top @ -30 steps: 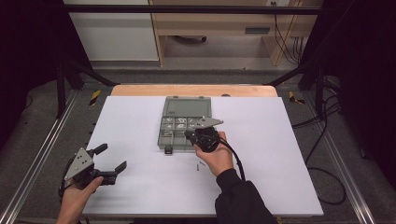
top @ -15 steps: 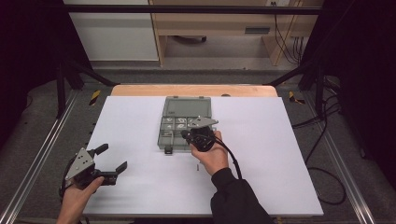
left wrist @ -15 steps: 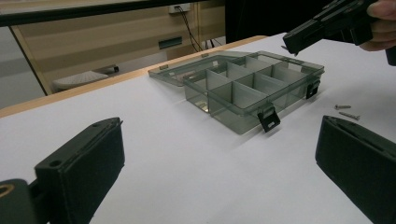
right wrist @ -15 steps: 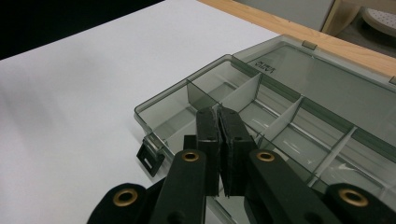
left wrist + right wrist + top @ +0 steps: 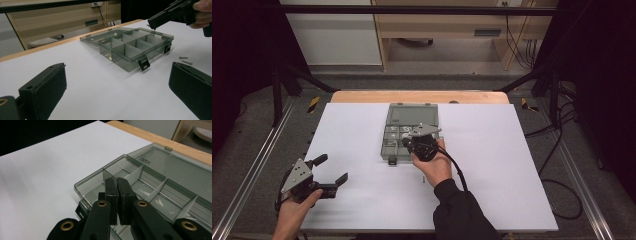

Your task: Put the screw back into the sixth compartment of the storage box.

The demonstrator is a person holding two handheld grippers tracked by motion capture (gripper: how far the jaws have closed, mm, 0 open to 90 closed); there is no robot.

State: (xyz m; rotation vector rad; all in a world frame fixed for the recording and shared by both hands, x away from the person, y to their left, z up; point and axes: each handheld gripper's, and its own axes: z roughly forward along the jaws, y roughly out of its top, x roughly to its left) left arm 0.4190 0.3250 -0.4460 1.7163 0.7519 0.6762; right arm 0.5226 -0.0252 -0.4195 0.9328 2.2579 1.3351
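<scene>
The right gripper [image 5: 117,202] is hanging with its jaws pressed together, pad against pad, over the near-left compartment of the box [image 5: 160,182]. Whether a screw is pinched between the pads cannot be told; nothing is showing at the tips. In the high view this right gripper [image 5: 408,141] is poised over the near rows of the box [image 5: 411,111], with the hand [image 5: 434,167] behind it and the cable trailing back along the sleeve.

The box is sitting open in the middle of the white table [image 5: 492,150], its clear lid [image 5: 180,162] lying flat toward the far edge and its two black latches hanging off the near wall. Two small screws [image 5: 185,60] are lying loose on the table just beside the box's near right corner.

The left gripper [image 5: 328,169] is resting near the left front of the table, well apart from the box, jaws spread wide and holding nothing.

The work in hand looks like sorting screws into the compartments. To do it well, the tips should be centred between the dividers before the jaws part, kept low so anything dropped stays in its cell, and clear of the thin walls so the light box is not pushed.
</scene>
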